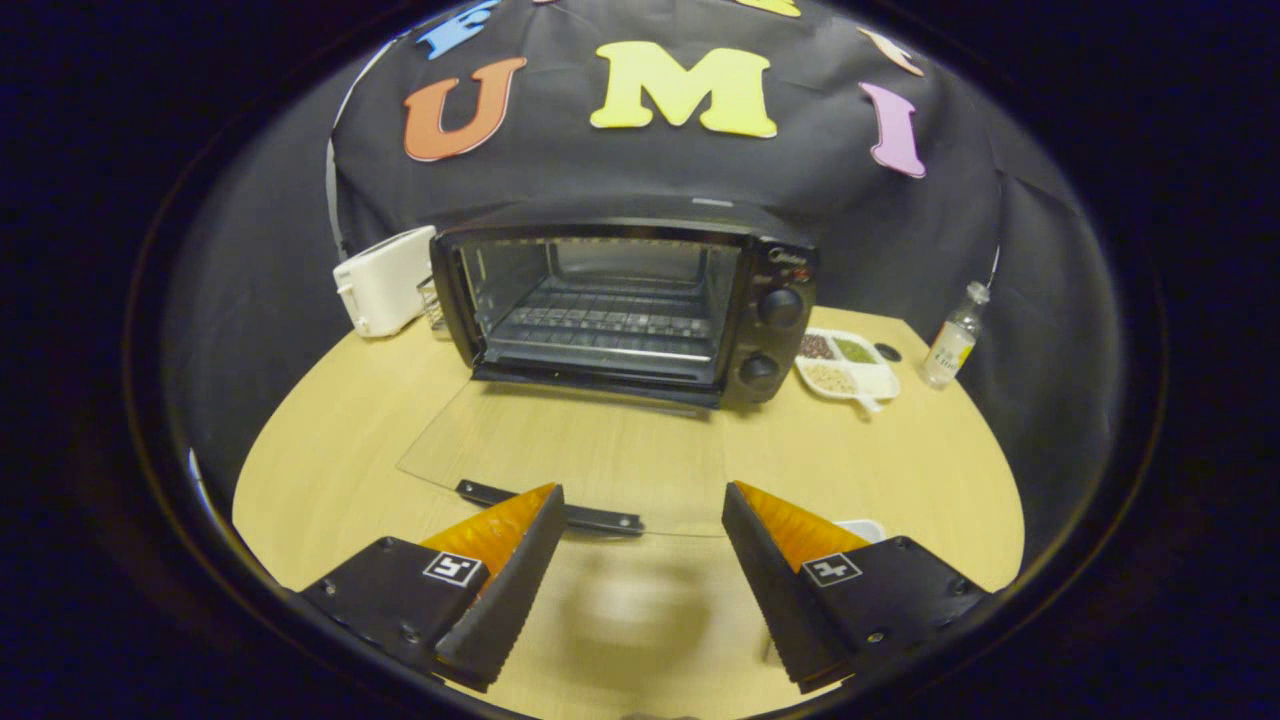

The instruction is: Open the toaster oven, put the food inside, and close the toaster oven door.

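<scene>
The black toaster oven [640,300] stands at the back of the round wooden table [330,440], and its glass door [570,455] lies folded down flat toward me. The door's dark handle [550,506] sits just ahead of my left finger. Inside, the wire rack [610,325] is bare. My gripper [645,500] hovers open above the table in front of the door, with nothing between its fingers. A small white object [862,527] peeks out from behind my right finger; I cannot tell what it is.
A white toaster [383,282] stands left of the oven. To the oven's right lie a white divided tray [848,366] with grains and a small clear bottle [952,340]. Black cloth walls surround the table.
</scene>
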